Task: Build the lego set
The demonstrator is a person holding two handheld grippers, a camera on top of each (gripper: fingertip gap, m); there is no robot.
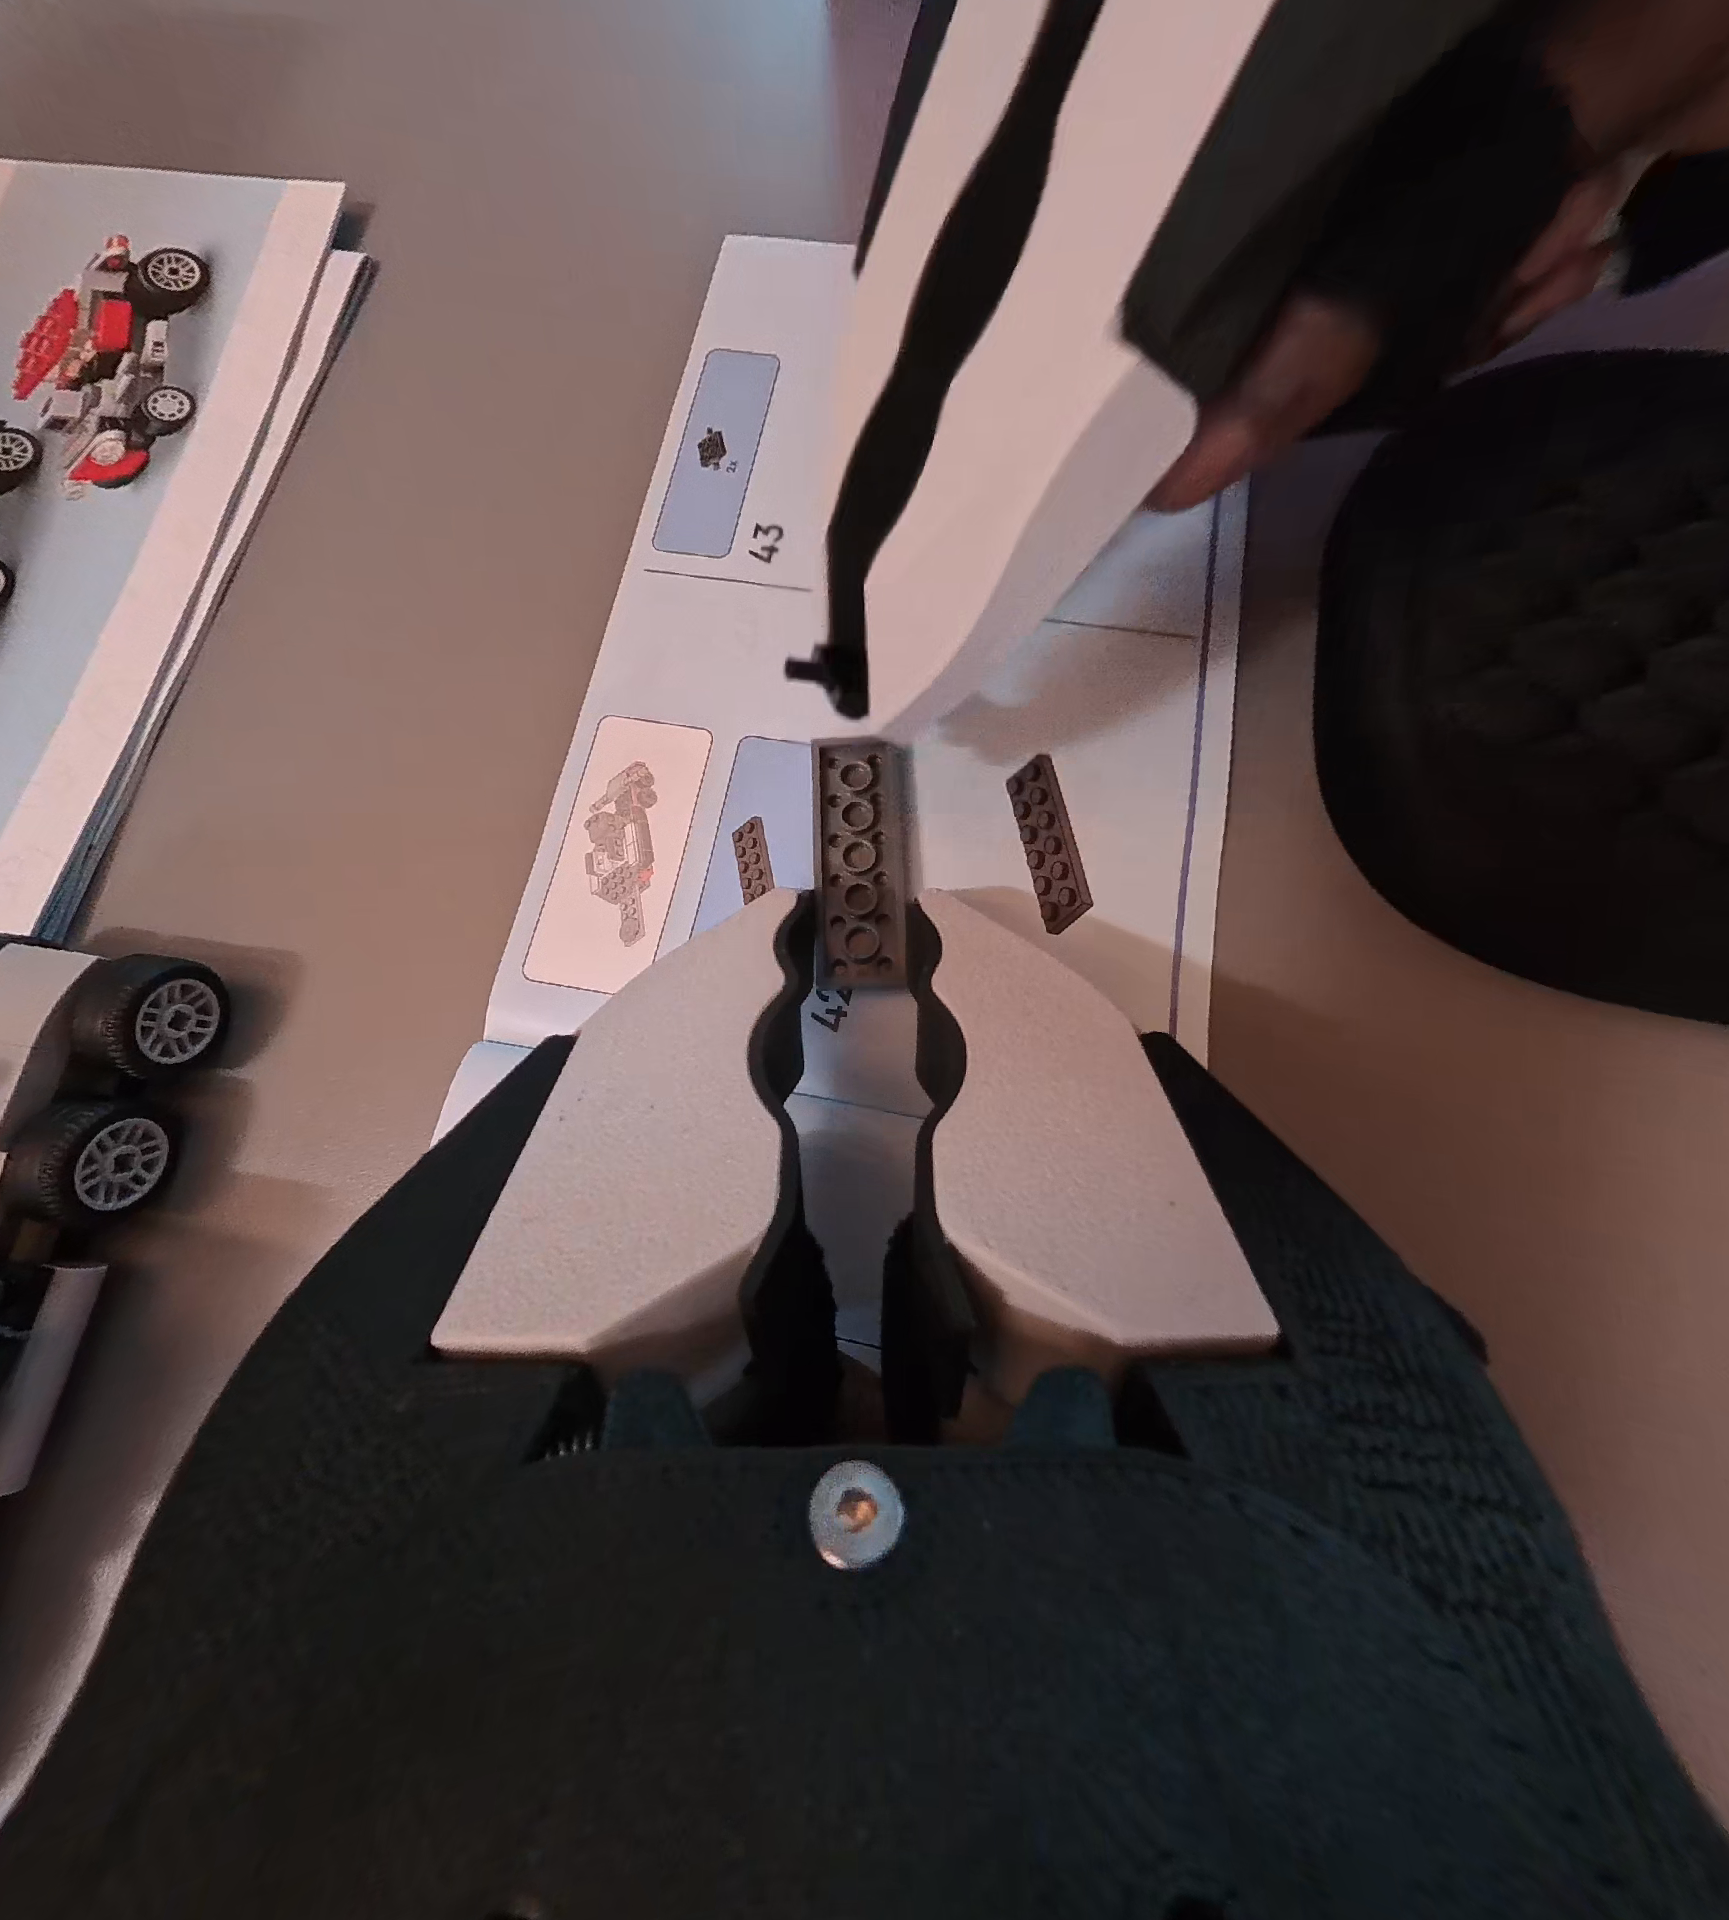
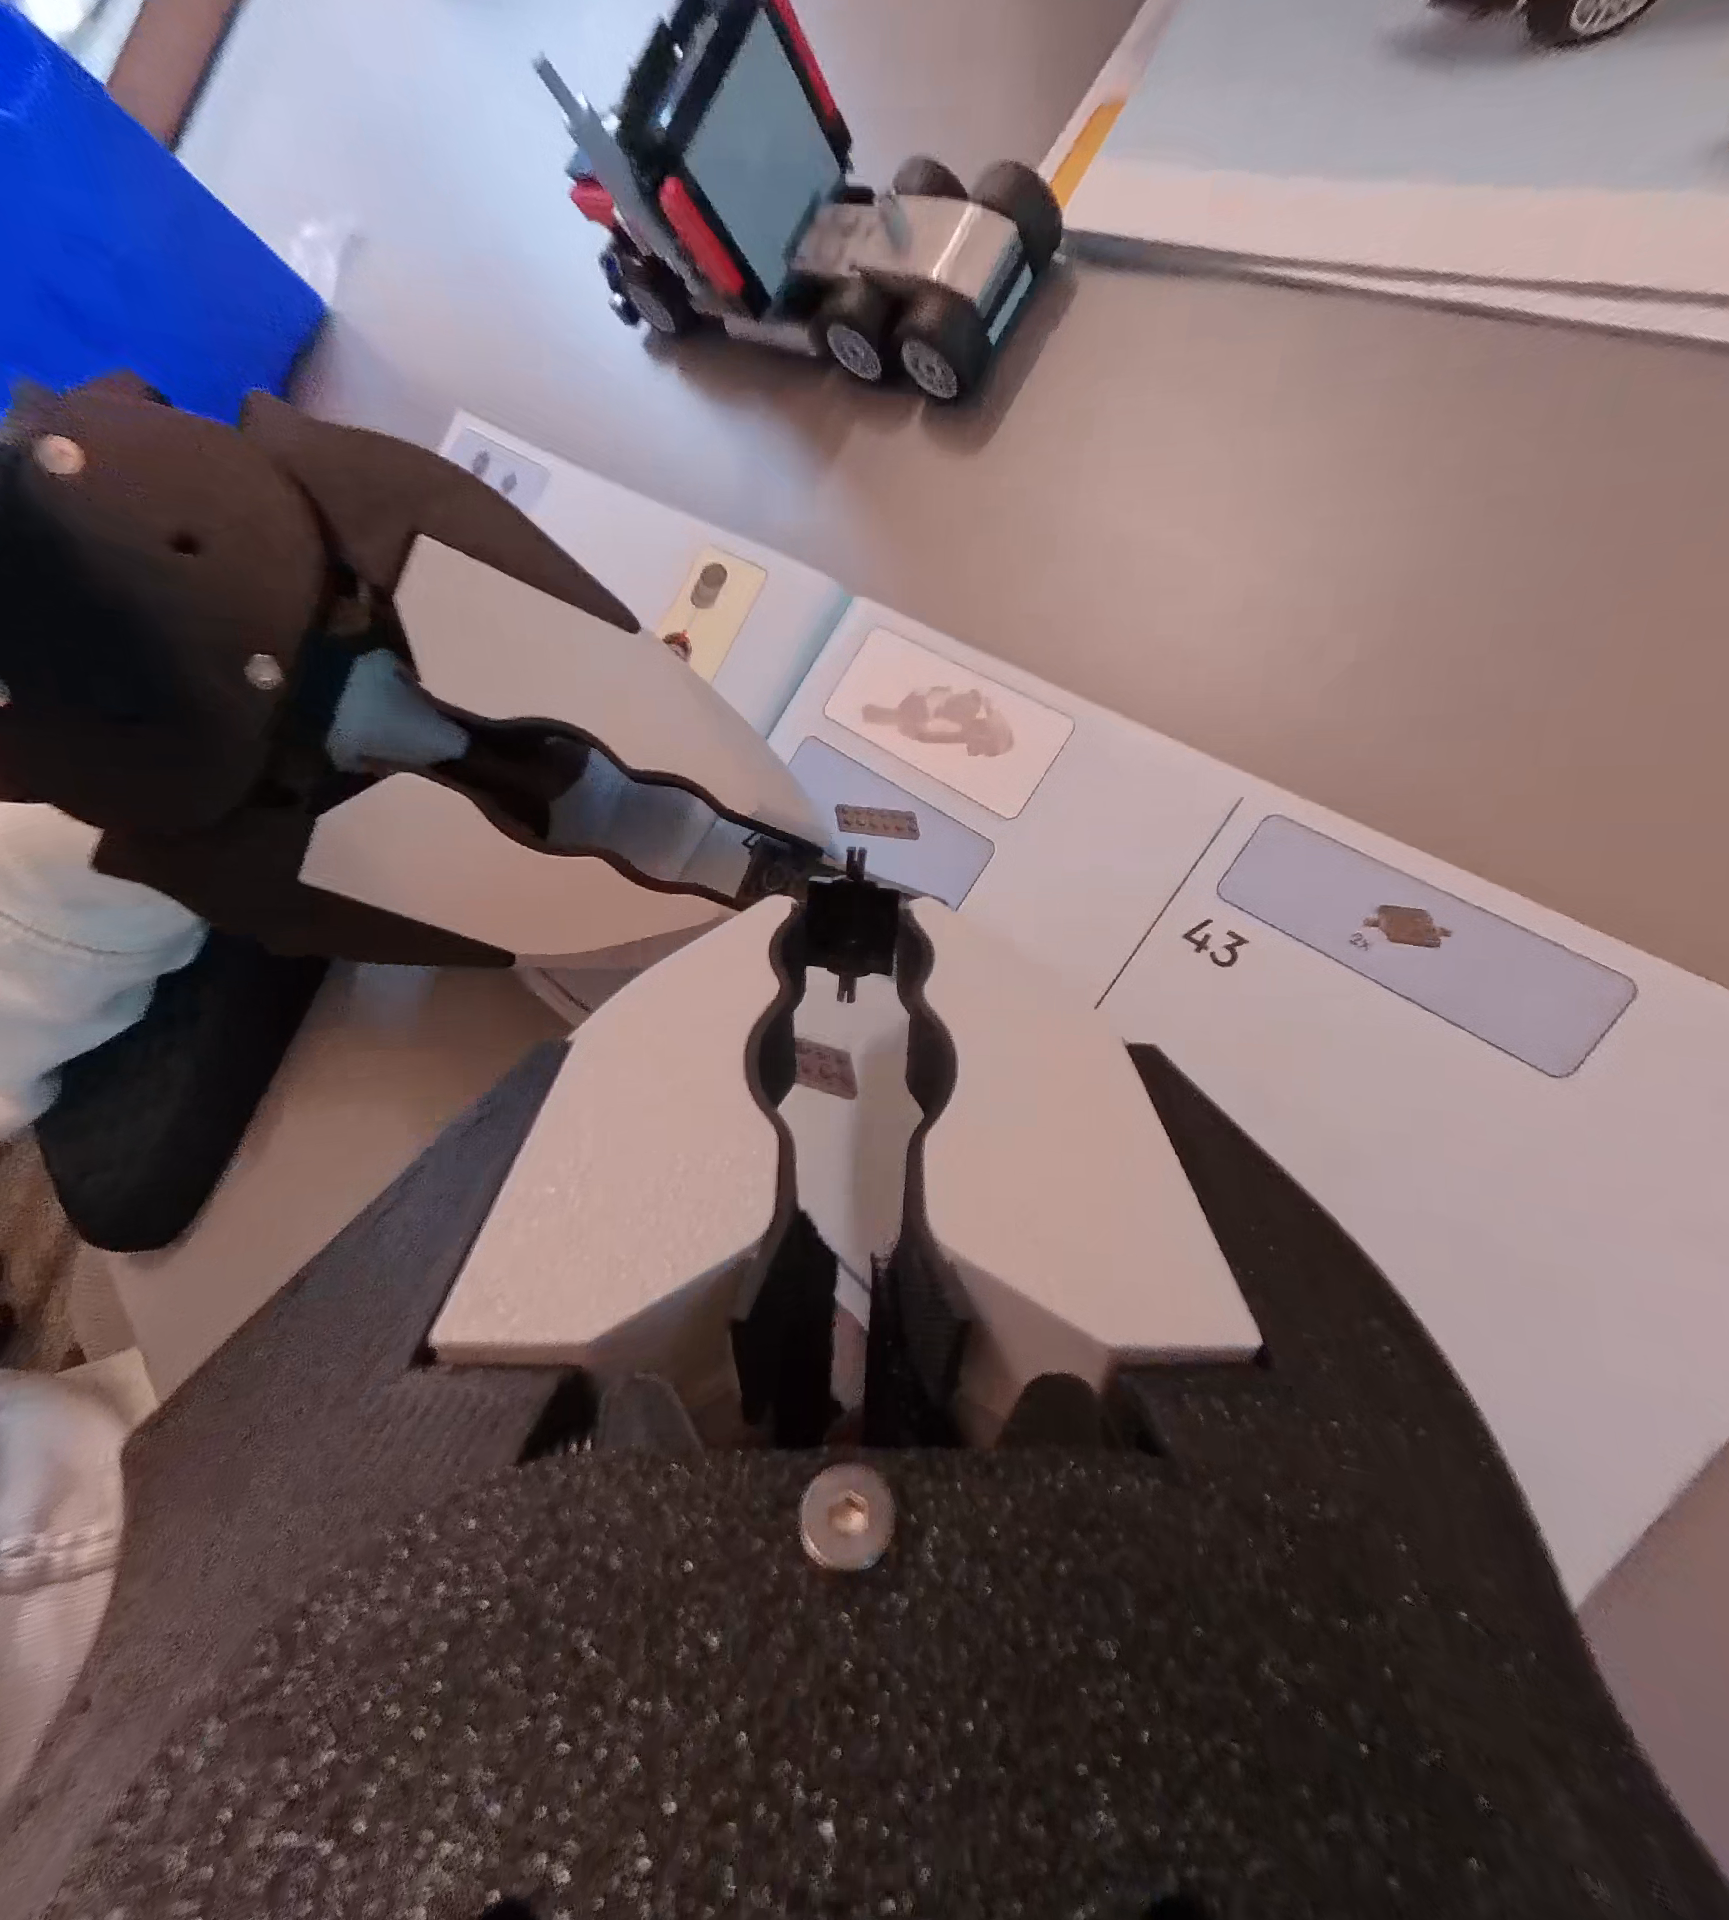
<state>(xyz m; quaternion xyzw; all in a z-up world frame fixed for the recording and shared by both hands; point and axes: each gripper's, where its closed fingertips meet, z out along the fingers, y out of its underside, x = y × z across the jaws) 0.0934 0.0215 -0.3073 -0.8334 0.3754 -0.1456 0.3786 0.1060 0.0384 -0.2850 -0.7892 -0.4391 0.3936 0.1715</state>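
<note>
In the left wrist view my left gripper [image 1: 858,906] is shut on one end of a long dark grey plate [image 1: 862,831], which sticks out forward above the open instruction booklet [image 1: 631,665]. My right gripper [image 1: 844,681] comes in from the upper right, shut on a small black pin piece [image 1: 824,665] just beyond the plate's far end. In the right wrist view my right gripper [image 2: 844,916] holds the black piece [image 2: 847,930]. The tip of my left gripper [image 2: 787,857] is right beside it, and the plate [image 2: 772,871] shows only as a dark edge.
A partly built truck [image 1: 60,1122] stands at the left; it also shows in the right wrist view [image 2: 808,229]. Closed booklets [image 1: 112,468] lie at the far left. A blue bin [image 2: 60,208] is beyond the left gripper. A black padded object [image 1: 1587,675] sits right of the booklet. Less than 4 cm separates the two grippers' tips.
</note>
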